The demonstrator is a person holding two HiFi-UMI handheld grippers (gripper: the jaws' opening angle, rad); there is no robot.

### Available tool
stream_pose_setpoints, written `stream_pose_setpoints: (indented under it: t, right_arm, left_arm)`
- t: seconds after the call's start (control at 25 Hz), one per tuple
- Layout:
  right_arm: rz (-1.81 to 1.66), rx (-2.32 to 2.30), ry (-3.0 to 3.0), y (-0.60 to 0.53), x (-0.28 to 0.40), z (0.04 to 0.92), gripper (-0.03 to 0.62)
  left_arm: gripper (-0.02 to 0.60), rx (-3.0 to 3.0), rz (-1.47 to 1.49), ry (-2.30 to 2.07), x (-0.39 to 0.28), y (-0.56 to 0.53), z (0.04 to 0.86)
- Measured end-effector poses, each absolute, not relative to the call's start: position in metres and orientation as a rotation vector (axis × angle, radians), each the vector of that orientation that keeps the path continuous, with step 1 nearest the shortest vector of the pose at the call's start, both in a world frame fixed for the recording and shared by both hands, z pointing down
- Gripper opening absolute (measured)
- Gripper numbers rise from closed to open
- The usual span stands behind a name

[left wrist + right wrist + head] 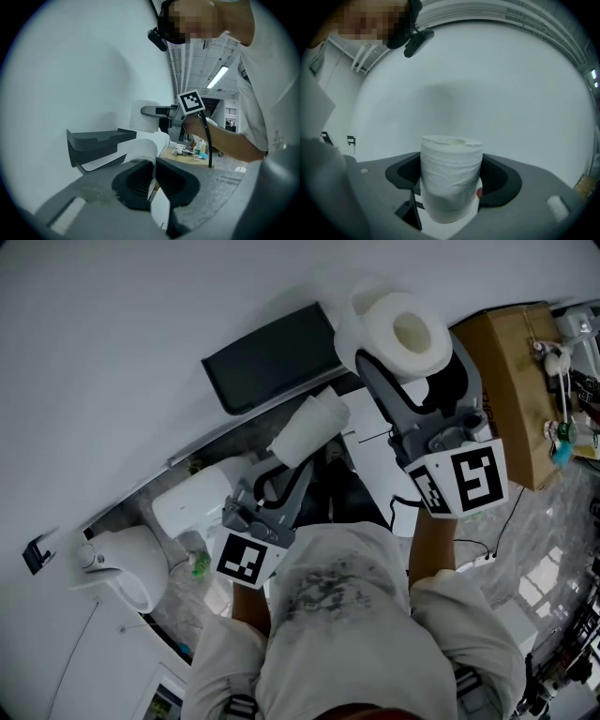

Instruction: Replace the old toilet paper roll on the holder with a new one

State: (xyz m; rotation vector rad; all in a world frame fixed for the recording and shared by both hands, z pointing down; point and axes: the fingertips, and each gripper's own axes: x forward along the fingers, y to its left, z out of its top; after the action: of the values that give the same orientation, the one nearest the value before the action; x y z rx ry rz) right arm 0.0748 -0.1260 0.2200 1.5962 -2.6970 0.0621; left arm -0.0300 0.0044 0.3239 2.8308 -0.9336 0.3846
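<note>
A full new toilet paper roll (409,330) stands upright between the wide pads of my right gripper (414,364), which is shut on it, close to the white wall; the roll (451,164) fills the right gripper view (451,194). My left gripper (296,463) is shut on the edge of the thin old roll (309,431), below the dark wall holder (272,357). In the left gripper view the jaws (154,176) pinch the old roll's white wall (140,151), with the holder (98,140) just beyond and bare. The right gripper and the new roll (146,116) show further off.
A cardboard box (511,381) with small items on top stands at the right. A white toilet (131,563) and its tank (192,498) lie at the lower left, with a green bottle (200,563) beside them. Cables lie on the marbled floor (539,549).
</note>
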Motion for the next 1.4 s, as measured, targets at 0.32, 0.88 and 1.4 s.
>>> stream_pose_setpoints:
  t: [0.32, 0.88, 1.4]
  right_arm:
    - [0.174, 1.710, -2.652, -0.128, 0.102, 0.243, 0.374]
    - [0.504, 1.802, -2.712, -0.143, 0.102, 0.295, 0.373]
    - [0.832, 1.838, -2.766, -0.157, 0.092, 0.323, 0.373]
  left_arm:
    - [0.018, 2.818, 0.410, -0.911, -0.023, 0.004, 0.334]
    - [0.018, 2.780, 0.447, -0.959, -0.031, 0.004, 0.351]
    - [0.018, 2.749, 0.462, -1.013, -0.042, 0.003, 0.359]
